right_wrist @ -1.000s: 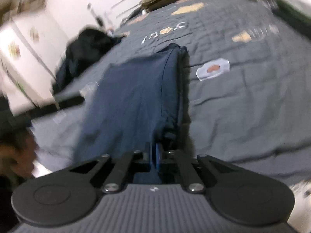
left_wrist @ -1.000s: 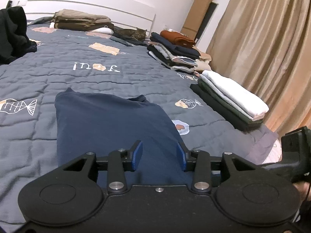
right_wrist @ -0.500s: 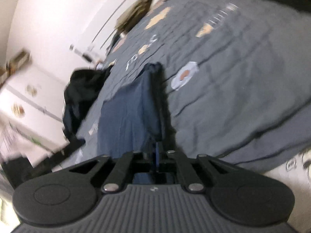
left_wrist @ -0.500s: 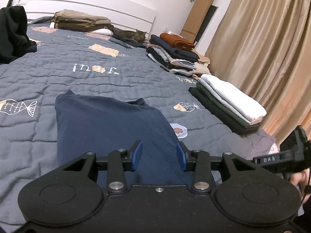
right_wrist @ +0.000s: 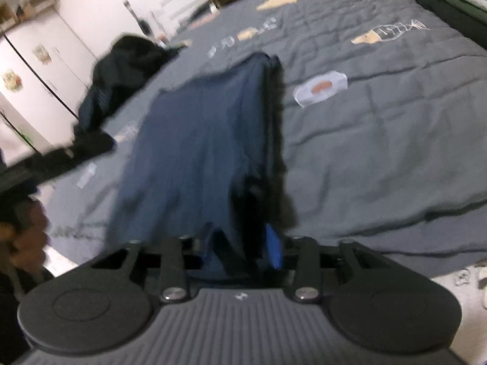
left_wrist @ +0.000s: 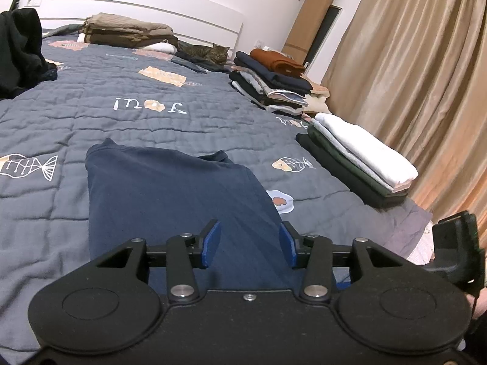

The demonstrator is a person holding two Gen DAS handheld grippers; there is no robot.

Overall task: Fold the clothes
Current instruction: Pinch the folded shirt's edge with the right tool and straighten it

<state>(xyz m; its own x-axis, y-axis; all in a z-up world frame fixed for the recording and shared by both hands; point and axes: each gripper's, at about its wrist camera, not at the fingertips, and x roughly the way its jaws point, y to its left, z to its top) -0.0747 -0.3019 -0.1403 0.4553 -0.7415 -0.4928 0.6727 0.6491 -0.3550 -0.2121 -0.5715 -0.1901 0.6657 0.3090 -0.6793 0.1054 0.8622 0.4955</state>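
Note:
A navy blue garment (left_wrist: 170, 194) lies folded into a long strip on the grey quilted bed (left_wrist: 152, 97). My left gripper (left_wrist: 249, 245) is open and empty just above the garment's near end. In the right wrist view the same garment (right_wrist: 201, 140) runs away from me. My right gripper (right_wrist: 240, 245) is open, its blue pads on either side of the garment's near right edge. That view is blurred.
Folded stacks sit along the bed's right edge: a white-and-green stack (left_wrist: 362, 158) and a dark stack topped with rust cloth (left_wrist: 274, 82). A tan stack (left_wrist: 127, 32) and a tabby cat (left_wrist: 207, 53) lie by the headboard. A black heap (left_wrist: 18, 48) lies far left. Curtains (left_wrist: 411, 76) hang at the right.
My right gripper was shut on the garment's near edge and has opened. It also swung about. My left gripper stayed open and hardly moved.

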